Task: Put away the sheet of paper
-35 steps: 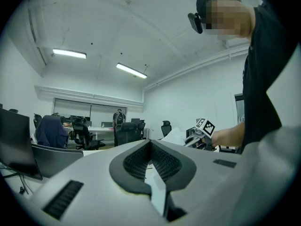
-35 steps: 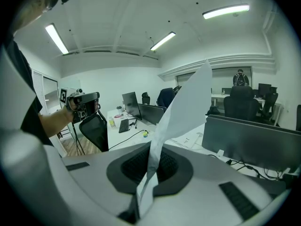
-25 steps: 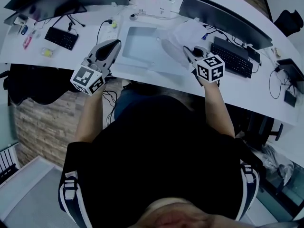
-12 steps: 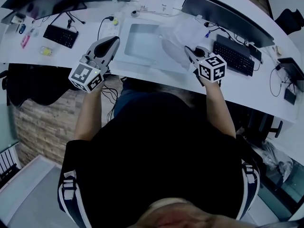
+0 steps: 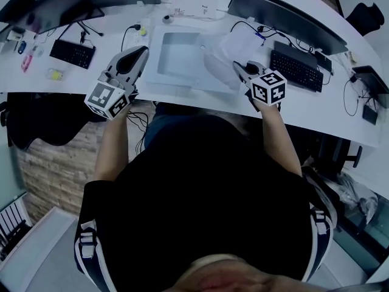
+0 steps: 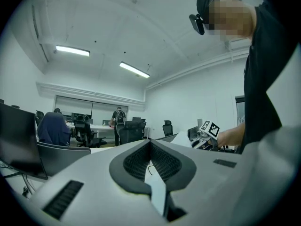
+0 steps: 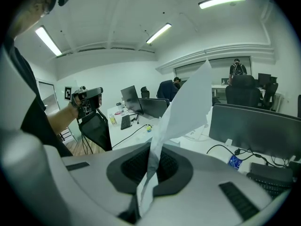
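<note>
The sheet of paper (image 5: pixel 220 62) rises curled from my right gripper (image 5: pixel 238 67), which is shut on its lower edge; in the right gripper view the paper (image 7: pixel 188 102) stands up out of the closed jaws (image 7: pixel 153 157). Left of it a flat pale folder (image 5: pixel 179 53) lies on the white desk (image 5: pixel 200 99). My left gripper (image 5: pixel 143 50) sits at the folder's left edge, pointing level. In the left gripper view its jaws (image 6: pixel 150 147) are shut on a thin white edge (image 6: pixel 157 192), apparently the folder's.
A black keyboard (image 5: pixel 296 70) and a dark monitor (image 5: pixel 285 20) lie right of the paper. Another keyboard (image 5: pixel 72 52) and monitor (image 5: pixel 58 5) are at the left. Cables and small items (image 5: pixel 188 8) crowd the desk's far side. Office chairs (image 6: pixel 129 133) and people stand behind.
Both grippers drifted slightly left across the desk, the right one sinking a little with the paper. Both grips are unchanged.
</note>
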The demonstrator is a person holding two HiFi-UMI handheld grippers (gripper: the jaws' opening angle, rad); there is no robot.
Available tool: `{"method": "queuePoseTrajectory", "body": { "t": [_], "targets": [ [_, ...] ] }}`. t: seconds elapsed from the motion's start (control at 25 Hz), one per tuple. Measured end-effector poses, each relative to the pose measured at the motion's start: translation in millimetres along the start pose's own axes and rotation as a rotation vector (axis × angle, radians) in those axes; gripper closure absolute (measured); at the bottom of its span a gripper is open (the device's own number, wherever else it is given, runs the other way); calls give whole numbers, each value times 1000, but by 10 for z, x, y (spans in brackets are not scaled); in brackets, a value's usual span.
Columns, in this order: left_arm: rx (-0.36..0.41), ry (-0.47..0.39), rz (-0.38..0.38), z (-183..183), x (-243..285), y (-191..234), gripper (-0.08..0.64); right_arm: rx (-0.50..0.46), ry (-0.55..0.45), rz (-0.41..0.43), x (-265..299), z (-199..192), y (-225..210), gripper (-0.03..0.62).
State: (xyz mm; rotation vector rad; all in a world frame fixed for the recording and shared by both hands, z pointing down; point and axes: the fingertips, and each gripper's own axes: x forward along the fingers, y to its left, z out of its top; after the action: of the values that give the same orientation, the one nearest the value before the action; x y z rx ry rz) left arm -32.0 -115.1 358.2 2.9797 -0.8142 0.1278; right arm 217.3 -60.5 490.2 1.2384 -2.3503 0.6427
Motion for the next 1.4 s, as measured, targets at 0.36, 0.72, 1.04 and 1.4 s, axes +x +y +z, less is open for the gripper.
{"method": "queuePoseTrajectory", "body": {
  "t": [0.36, 0.72, 1.04, 1.4],
  "targets": [
    [1, 2, -23, -13, 40, 163, 538, 13, 2, -1, 156, 26, 19, 578],
    [-6, 7, -31, -81, 53, 371, 538, 41, 16, 6, 377, 11, 11, 578],
    [-17, 17, -32, -129, 107, 506, 538, 101, 35, 51, 617, -79, 20, 578],
    [-22, 31, -45, -190, 186, 609, 538, 134, 68, 68, 891, -197, -97, 578]
  ]
}}
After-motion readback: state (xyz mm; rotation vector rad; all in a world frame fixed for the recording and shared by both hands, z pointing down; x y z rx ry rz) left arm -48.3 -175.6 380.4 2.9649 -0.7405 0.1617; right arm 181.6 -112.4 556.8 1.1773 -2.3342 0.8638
